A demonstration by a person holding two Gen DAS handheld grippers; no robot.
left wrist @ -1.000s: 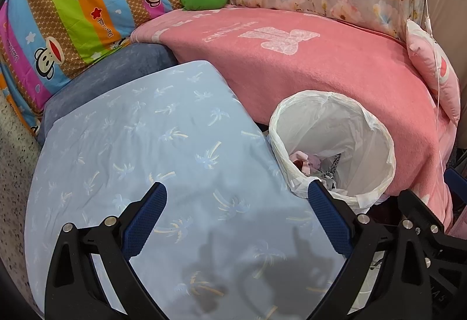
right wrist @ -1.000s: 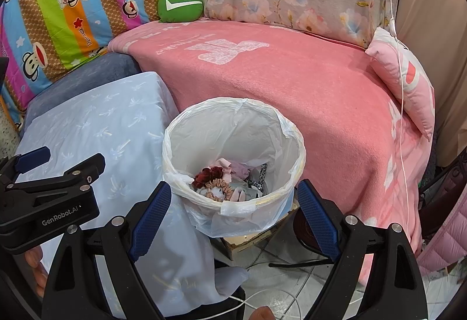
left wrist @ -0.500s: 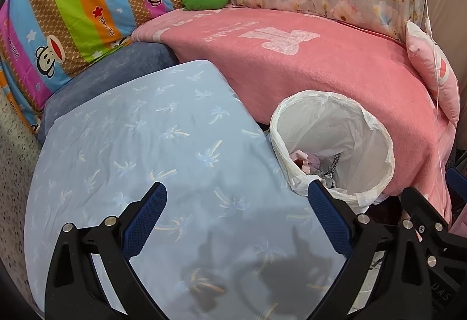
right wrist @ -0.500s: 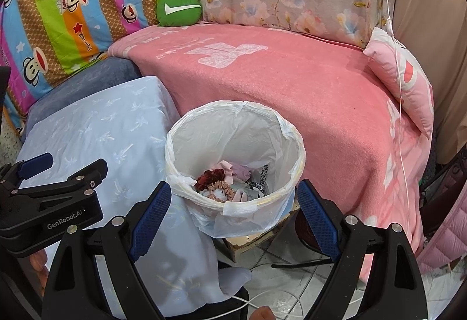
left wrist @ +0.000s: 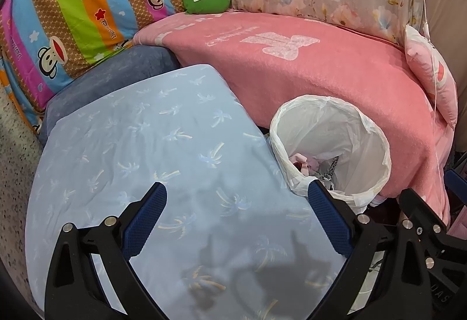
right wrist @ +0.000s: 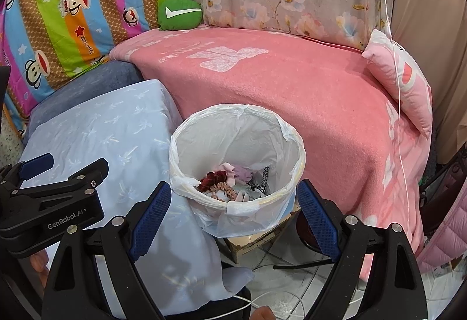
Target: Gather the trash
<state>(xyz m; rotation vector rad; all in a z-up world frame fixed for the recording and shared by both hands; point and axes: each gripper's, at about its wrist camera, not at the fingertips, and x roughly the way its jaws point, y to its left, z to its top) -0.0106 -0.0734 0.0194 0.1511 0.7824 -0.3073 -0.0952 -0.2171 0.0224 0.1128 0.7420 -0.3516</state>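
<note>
A round bin (right wrist: 233, 139) lined with a white plastic bag stands between a table covered in light blue cloth (right wrist: 116, 127) and a pink bed. At its bottom lie a dark red scrunchie (right wrist: 212, 177), a tan scrunchie (right wrist: 223, 188) and pink fabric scraps (right wrist: 227, 169). My right gripper (right wrist: 233, 188) hovers open in front of the bin with nothing between its blue pads. To its left, my left gripper (left wrist: 236, 203) hangs open and empty over the blue cloth (left wrist: 146, 144). The bin (left wrist: 335, 127) stands just to the right of its right finger. Each gripper shows in the other's view: the left gripper (right wrist: 52, 203), the right gripper (left wrist: 423, 229).
A pink blanket (right wrist: 292, 86) covers the bed behind the bin, with a green cushion (right wrist: 179, 13), a pink pillow (right wrist: 402, 77) and a striped monkey quilt (right wrist: 58, 13). A white cord (right wrist: 400, 115) hangs at the right. Under the bin are a box (right wrist: 248, 241) and tiled floor (right wrist: 292, 290).
The right wrist view has drifted very slightly. Both grippers stay open and empty, and the bin and its contents have not moved.
</note>
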